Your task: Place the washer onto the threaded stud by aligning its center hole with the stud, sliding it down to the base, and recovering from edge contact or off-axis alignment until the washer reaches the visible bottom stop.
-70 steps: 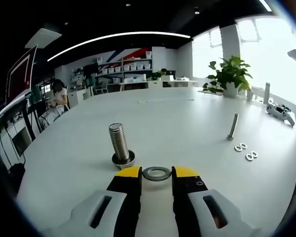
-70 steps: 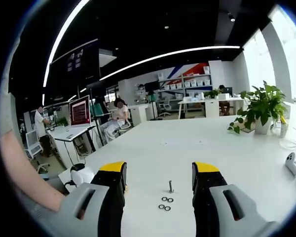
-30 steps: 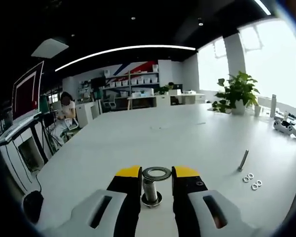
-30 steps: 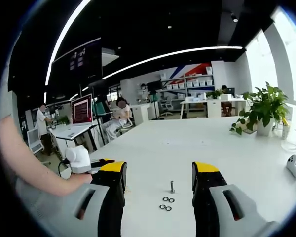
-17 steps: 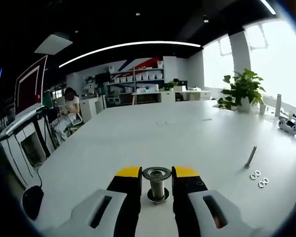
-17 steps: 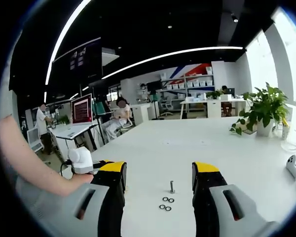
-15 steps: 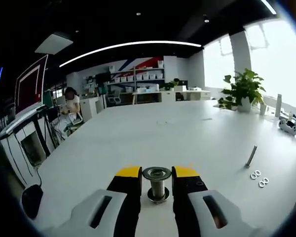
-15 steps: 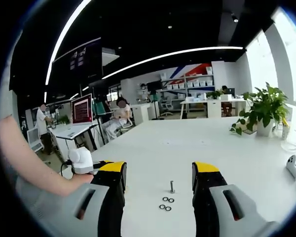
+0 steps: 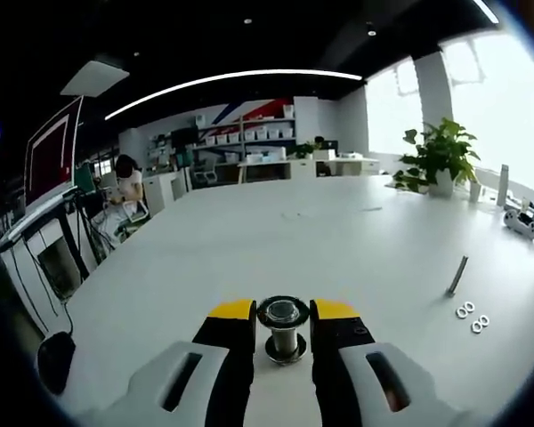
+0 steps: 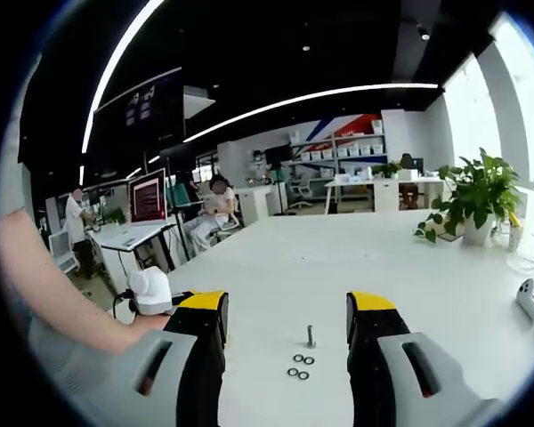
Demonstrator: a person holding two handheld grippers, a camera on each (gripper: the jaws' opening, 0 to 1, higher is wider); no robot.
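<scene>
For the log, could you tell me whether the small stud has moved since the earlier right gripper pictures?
No. The small stud stands at the same spot just behind the four washers on the table, as before.

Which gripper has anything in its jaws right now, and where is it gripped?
The left gripper holds the washer by its outer rim, over the threaded stud. The right gripper is open and holds nothing.

White table (image 9: 338, 240), silver washer (image 9: 283, 311) – yellow-tipped black jaws
</scene>
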